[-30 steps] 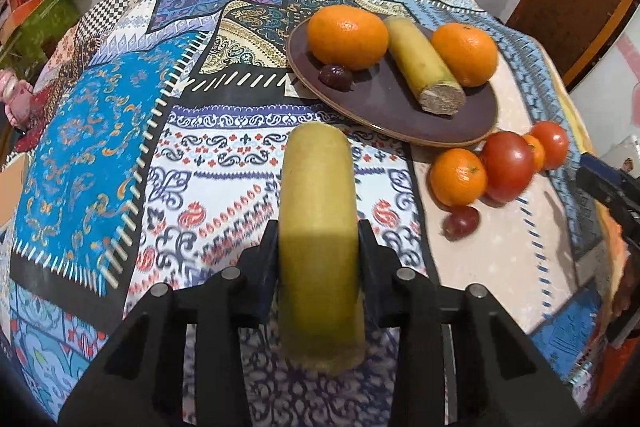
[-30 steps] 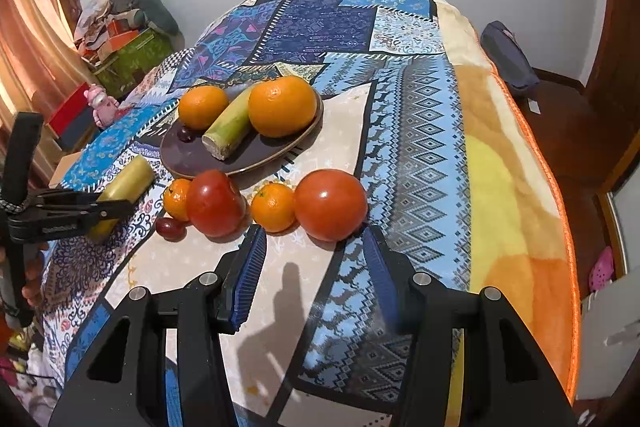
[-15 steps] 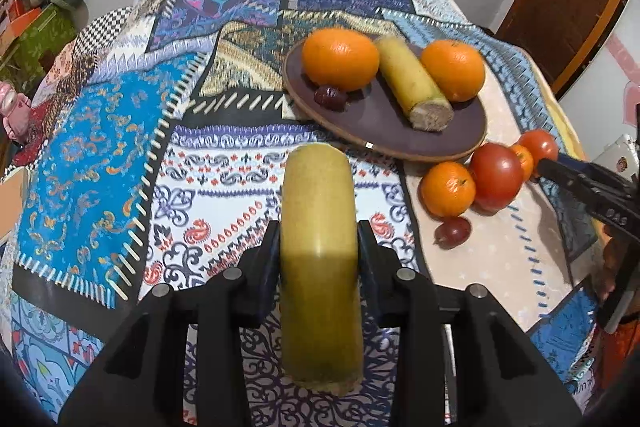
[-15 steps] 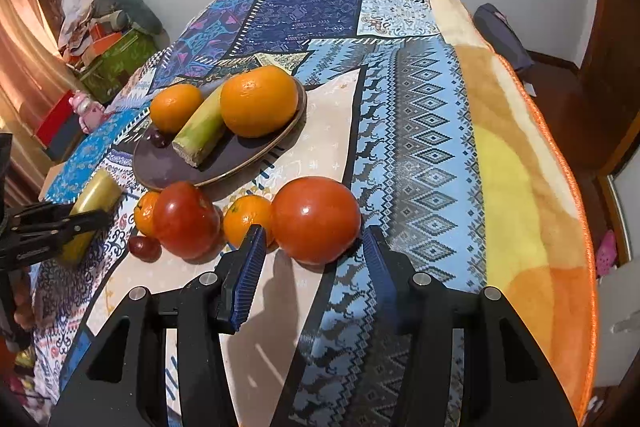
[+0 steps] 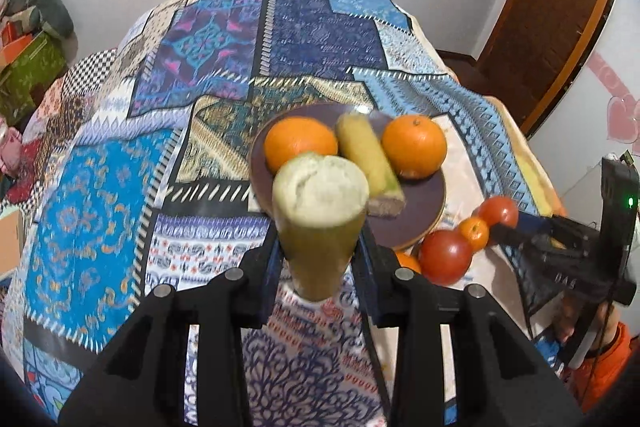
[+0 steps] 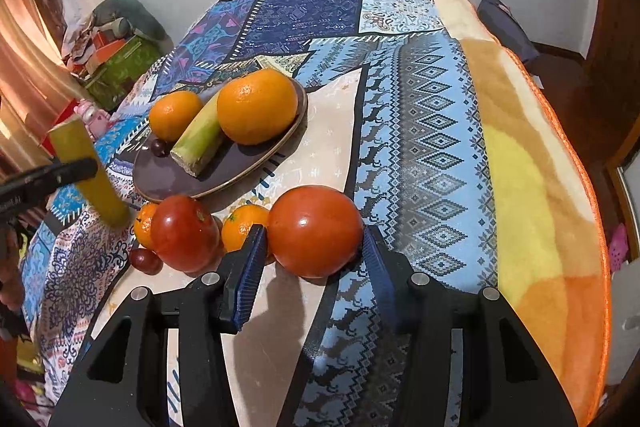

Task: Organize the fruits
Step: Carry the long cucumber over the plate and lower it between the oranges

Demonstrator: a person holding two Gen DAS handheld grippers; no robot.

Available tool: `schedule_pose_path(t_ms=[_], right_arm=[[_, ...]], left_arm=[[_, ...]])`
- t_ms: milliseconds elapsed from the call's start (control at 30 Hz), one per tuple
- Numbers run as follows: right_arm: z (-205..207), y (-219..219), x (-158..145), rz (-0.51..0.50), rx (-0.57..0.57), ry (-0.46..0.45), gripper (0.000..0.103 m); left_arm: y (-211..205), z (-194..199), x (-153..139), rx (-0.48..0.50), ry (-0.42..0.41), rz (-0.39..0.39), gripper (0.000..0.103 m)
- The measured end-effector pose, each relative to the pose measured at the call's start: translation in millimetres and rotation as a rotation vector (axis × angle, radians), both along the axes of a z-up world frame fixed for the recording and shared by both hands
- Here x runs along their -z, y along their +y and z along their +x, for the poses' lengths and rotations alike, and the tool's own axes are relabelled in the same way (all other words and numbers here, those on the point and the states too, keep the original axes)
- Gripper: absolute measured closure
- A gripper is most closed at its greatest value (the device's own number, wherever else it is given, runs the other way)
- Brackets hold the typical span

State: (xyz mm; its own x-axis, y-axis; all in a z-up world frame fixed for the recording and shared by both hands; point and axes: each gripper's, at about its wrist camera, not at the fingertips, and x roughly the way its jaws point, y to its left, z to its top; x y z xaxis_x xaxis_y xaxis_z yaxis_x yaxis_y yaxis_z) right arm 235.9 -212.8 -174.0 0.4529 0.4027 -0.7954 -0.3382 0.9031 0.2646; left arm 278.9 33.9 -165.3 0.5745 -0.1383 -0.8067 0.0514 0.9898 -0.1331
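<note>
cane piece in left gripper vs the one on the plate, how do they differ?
The held cane piece is clamped in the left gripper and lifted off the cloth; the plate cane piece lies free on the brown plate.
The held one stands nearly upright; the plate one lies flat between two oranges.
The held one looks darker yellow-green; the plate one paler green.
Both are short cut cylinders with pale cut ends.
</note>
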Motion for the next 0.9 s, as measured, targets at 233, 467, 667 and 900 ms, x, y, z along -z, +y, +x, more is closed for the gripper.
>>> schedule_pose_path(t_ms=[233, 467, 667, 900], right_arm=[[0, -3, -1, 0.022, 0.003, 0.001, 0.058], [1, -7, -3, 0.035, 0.009, -0.006, 0.058], [1, -10, -6, 0.042, 0.014, -0.015, 0.058], [0, -8, -10, 0.027, 0.008, -0.03, 0.059]], left_arm=[[-11, 25, -8, 0.014, -0.027, -0.017, 0.068], [-17, 59, 1, 0.006, -0.016, -0.001, 0.068], [-19, 72, 17, -0.01, 0.017, 0.003, 0.068], [-21, 62, 7, 0.001, -0.01, 0.037, 0.064]])
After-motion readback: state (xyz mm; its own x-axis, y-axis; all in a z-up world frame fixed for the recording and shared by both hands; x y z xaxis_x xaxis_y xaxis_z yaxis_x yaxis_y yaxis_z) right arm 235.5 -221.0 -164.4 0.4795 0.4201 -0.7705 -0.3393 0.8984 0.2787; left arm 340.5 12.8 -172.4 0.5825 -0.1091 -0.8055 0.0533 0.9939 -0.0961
